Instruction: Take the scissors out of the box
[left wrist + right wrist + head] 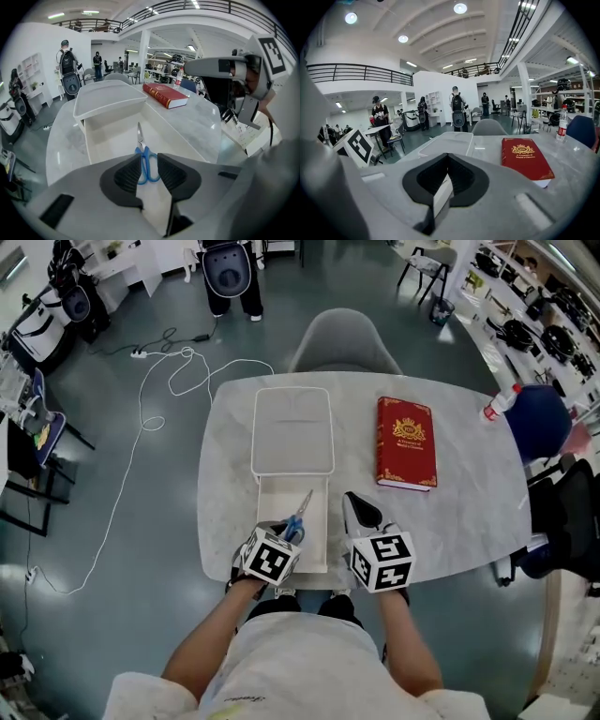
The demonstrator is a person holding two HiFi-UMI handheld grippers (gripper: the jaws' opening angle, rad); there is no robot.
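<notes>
Your left hand-held gripper (148, 164) is partly open at the scissors (140, 140), gripping nothing; close off-centre and the blue handles may skid against the box (110, 140) wall.

scissors (300, 512): 1 pr
box (322, 521): 1
lid (292, 432): 1
book (405, 442): 1
bottle (495, 407): 1
bench (459, 512): 1
tools: 2, L tool (146, 159) + R tool (447, 159)
</notes>
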